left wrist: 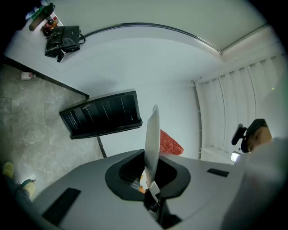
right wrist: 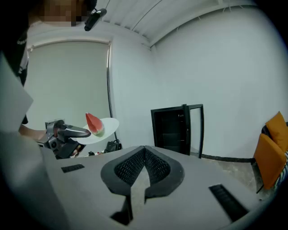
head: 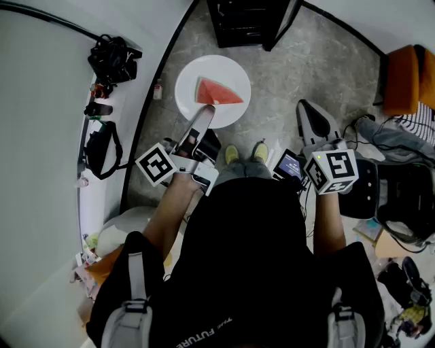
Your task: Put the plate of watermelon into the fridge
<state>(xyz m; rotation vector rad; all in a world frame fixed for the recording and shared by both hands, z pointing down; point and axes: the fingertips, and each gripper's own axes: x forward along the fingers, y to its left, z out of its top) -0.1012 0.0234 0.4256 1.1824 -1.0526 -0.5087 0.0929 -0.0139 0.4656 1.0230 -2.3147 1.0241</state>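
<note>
A white plate [head: 229, 114] carries a red watermelon wedge [head: 217, 92]. My left gripper [head: 206, 114] is shut on the plate's near rim and holds it in the air above the floor. In the left gripper view the plate [left wrist: 153, 132] stands edge-on between the jaws of the left gripper [left wrist: 150, 170], with the watermelon [left wrist: 170, 143] to its right. The black fridge [head: 248, 20] stands ahead with its door open, also seen as the fridge [right wrist: 173, 128]. My right gripper [head: 318, 126] is shut with nothing in it, to the right of the plate; its pads meet at the right gripper [right wrist: 145, 147].
A white counter [head: 95, 136] runs along the left with a black bag [head: 112, 58] on it. An orange chair [head: 408, 78] stands at the right, with cables and clutter [head: 397, 197] on the floor below it. The person's feet [head: 245, 153] are on the grey floor.
</note>
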